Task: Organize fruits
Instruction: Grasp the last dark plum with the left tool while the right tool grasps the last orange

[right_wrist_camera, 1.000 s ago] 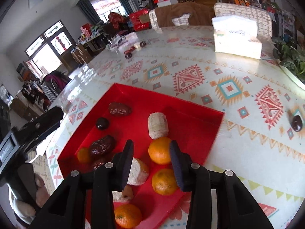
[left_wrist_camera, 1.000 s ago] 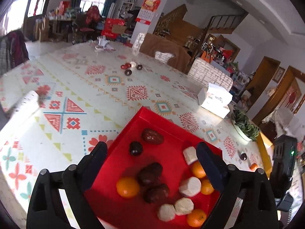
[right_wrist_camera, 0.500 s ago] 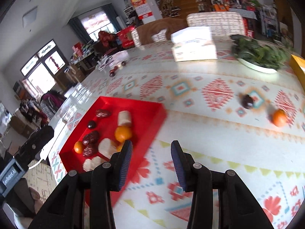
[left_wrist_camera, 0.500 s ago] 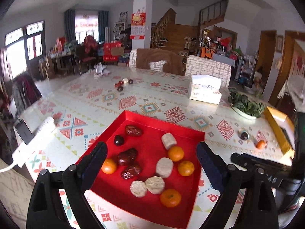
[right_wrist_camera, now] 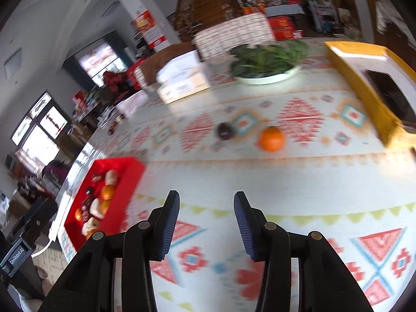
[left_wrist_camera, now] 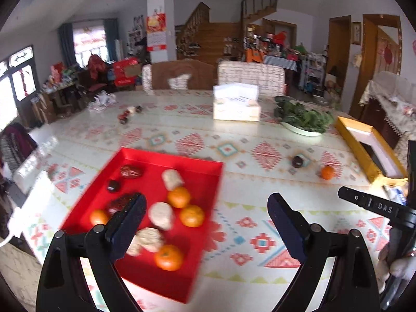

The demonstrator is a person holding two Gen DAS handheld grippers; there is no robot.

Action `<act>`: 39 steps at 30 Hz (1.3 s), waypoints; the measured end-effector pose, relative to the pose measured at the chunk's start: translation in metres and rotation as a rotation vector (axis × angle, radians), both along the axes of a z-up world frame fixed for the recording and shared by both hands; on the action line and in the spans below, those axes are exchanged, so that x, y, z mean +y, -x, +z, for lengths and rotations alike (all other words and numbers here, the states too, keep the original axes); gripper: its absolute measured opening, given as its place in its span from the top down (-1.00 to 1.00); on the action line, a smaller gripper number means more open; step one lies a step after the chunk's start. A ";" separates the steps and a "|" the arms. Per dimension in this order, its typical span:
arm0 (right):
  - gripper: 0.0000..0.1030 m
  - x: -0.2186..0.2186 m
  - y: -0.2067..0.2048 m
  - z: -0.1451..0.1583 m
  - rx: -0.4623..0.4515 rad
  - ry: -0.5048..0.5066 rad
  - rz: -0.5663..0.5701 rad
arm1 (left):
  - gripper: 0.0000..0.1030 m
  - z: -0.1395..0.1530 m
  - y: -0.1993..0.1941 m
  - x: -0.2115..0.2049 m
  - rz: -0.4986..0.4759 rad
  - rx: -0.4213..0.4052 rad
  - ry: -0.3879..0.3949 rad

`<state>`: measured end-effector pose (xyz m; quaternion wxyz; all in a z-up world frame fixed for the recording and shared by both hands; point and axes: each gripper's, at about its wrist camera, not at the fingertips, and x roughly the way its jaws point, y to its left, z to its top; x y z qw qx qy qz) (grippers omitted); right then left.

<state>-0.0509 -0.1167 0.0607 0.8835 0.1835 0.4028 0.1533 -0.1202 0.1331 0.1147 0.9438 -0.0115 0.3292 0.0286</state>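
Clearly the right gripper hangs with jaws apart and empty, aimed at two strays on the patterned table: an orange ahead and slightly right of the gap, a dark fruit just left of it. To grab cleanly, centre the orange between the jaws, come down low, then close gently. The left gripper, jaws wide and empty, hovers by the red tray, which already holds most fruit.

Left wrist view faces across table, right wrist view lower, angled leftward, both sharing red tray.
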 end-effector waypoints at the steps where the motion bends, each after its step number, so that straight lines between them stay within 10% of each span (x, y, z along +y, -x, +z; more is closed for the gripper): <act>1: 0.07 -0.010 0.000 -0.001 0.002 -0.002 -0.019 | -0.82 -0.002 -0.001 -0.002 -0.019 0.006 0.030; 8: 0.07 -0.069 -0.011 -0.011 0.026 0.004 -0.134 | -0.77 -0.028 -0.029 -0.024 -0.138 0.119 0.202; 23: 0.11 -0.025 -0.096 -0.032 0.044 0.105 -0.082 | -0.70 -0.050 -0.139 -0.054 -0.195 0.195 0.296; 36: 0.30 -0.073 -0.085 -0.026 0.032 -0.023 -0.165 | -0.69 -0.091 -0.200 -0.125 -0.299 0.239 0.186; 39: 0.30 -0.078 -0.086 -0.025 0.031 -0.033 -0.169 | -0.40 -0.100 -0.207 -0.139 -0.321 0.262 0.141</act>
